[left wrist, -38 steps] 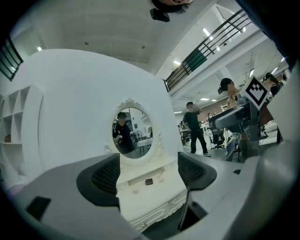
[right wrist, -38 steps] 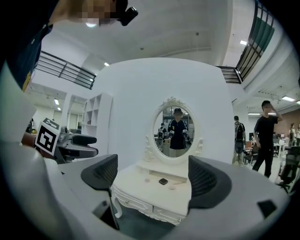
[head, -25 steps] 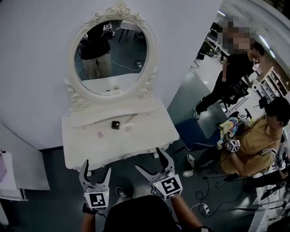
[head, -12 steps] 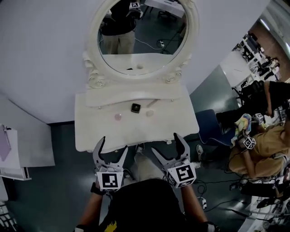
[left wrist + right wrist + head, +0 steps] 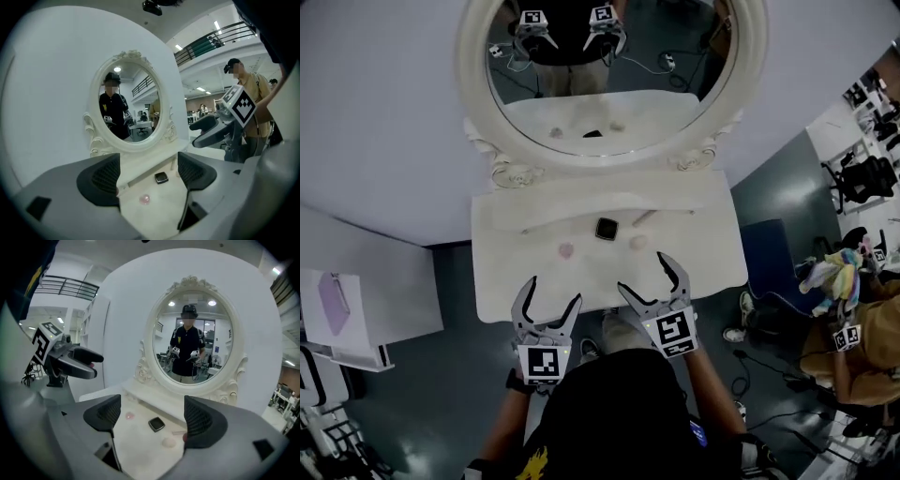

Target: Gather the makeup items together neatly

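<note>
Nearest, at the bottom of the head view, a dark-shirted torso (image 5: 609,412). Just beyond it, left tool (image 5: 553,292) at the near edge of the white counter (image 5: 502,281), left of centre, jaws spread apart, clamping nothing. Beside it on the right, right tool (image 5: 647,279), tips over the counter's near edge. Jaws wide apart after closing in slightly just now, nothing between them either, only bare counter top showing through the gap.

Farther in, spread across the middle of the counter and not touching one another:
- On the left, beyond the left tool, a small pink round piece (image 5: 566,250).
- On the right, just beyond the right tool's tips, a pale round piece (image 5: 638,242).
- Between those two and a little farther back, a black square compact (image 5: 607,229).

Farther still, right of the compact, a slim pale stick (image 5: 644,217), lying slanted just before the raised ledge (image 5: 572,202) along the counter's far side.

Behind the ledge, upright against the white wall (image 5: 384,141), an oval mirror (image 5: 609,56) in an ornate white frame (image 5: 472,84), reflecting the counter top, the small pieces and both tools held up. Well off to the right, away from the counter, a pastel soft toy (image 5: 832,272). Off to the left, a white stand (image 5: 356,309).
</note>
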The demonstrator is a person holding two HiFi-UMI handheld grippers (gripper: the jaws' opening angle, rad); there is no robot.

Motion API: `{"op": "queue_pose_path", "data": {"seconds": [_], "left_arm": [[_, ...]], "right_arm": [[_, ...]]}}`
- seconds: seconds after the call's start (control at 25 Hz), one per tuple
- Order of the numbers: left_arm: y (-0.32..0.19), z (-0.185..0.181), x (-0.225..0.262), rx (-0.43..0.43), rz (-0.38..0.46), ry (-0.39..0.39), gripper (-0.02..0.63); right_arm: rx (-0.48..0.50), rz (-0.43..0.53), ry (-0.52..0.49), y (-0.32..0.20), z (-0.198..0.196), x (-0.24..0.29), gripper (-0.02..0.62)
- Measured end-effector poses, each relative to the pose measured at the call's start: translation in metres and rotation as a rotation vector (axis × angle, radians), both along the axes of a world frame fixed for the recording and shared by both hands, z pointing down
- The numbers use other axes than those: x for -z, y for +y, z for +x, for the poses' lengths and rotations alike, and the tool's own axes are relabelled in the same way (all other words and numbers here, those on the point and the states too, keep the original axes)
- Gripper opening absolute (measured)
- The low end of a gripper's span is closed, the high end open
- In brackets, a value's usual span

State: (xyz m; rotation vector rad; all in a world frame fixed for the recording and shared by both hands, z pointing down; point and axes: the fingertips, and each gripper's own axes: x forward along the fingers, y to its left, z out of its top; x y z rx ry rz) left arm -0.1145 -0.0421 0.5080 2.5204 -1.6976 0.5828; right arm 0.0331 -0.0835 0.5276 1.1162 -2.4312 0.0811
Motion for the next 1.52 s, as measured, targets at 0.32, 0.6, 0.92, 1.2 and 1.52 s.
{"op": "queue_pose_path", "data": {"seconds": [0.32,0.6,0.92,1.2,1.52], "left_arm": [[-0.064,0.023,-0.019,0.047,-0.099,-0.023,0.390],[-0.098,0.010,-0.060,0.080,-0.152,-0.039,0.383],[-0.090,-0.005,-0.074,0.073,-0.201,-0.031,0.383],[-0.085,-0.025,-0.074,0.065,-0.218,-0.019,0.374],[-0.094,-0.025,-0.067,0.028,-0.186,-0.015,0.359]], "right_arm": [[-0.013,-0.144,0.065,-0.096,-0.008,-0.104,0.407],[0.311,-0.288,0.212,-0.138,-0.042,-0.211,0.397],[0.407,-0.398,0.411,-0.150,-0.047,-0.279,0.390],[0.339,-0.462,0.437,-0.147,-0.045,-0.289,0.310],[0.201,-0.496,0.355,-0.136,-0.046,-0.271,0.307]]}}
